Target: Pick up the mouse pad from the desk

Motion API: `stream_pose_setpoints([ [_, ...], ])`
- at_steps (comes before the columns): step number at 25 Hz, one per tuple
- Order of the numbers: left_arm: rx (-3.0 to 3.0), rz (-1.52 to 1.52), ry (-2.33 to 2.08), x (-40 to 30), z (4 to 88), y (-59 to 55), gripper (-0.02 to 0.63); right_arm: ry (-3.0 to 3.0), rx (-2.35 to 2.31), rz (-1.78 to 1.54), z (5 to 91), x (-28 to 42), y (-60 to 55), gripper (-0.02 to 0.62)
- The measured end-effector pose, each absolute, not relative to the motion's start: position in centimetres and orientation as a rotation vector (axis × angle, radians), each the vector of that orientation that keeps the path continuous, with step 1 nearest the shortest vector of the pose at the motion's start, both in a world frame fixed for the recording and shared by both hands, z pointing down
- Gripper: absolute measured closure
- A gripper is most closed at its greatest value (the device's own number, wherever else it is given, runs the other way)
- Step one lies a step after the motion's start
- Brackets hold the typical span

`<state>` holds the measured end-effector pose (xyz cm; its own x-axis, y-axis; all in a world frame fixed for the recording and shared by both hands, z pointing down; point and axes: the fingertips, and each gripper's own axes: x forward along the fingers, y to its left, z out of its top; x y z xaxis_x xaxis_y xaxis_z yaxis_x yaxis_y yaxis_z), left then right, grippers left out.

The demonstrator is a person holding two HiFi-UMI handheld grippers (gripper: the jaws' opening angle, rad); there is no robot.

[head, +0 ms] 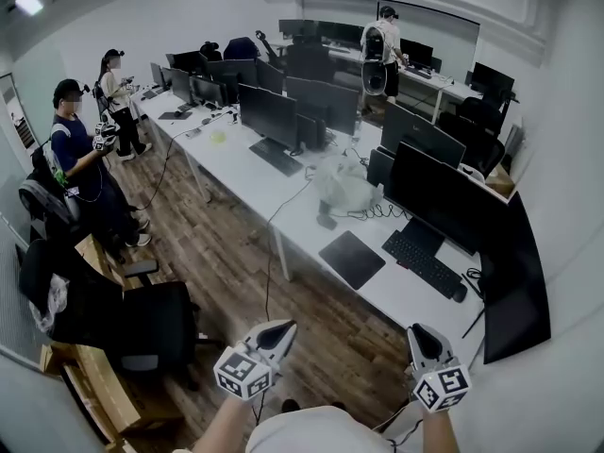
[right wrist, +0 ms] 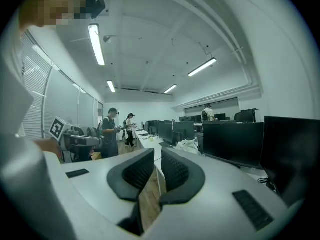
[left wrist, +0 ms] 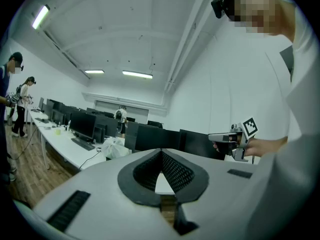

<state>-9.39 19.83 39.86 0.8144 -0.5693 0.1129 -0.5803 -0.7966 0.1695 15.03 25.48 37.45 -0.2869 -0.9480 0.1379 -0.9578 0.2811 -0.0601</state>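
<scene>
desk [head: 382, 293] front edge open to mouse pad [head: 351, 259] | kbd [head: 424, 263] close R | monitor [head: 444, 196] blocks behind | chair [head: 156, 327] L

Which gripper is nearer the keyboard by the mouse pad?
Right. The right gripper is just in front of the keyboard, by the desk edge; the left gripper is over the floor, farther left.

Mouse pad [head: 351, 259]: thin, dark grey-black sheet, roughly square, with a plain matte surface, made out in the head view only. It lay flat on the white desk [head: 247, 170], its edges in line with the desk's front edge and one side close to that edge. It sat just left of the black keyboard [head: 422, 262], apart from it, its whole top surface exposed.
</scene>
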Motion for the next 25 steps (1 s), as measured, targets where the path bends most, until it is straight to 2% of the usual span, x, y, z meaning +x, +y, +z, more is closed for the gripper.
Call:
stream_pose_setpoints([
  [16,2.738,0.123,-0.999,-9.2,41.2,20.5,0.589,-2.524,1.698,0.185,37.6,16.0,23.6,0.445],
  [25,2.715,0.133,-1.025,-7.3,41.9,21.4,0.589,-2.571,1.642,0.208,38.3,16.8,22.8,0.432],
])
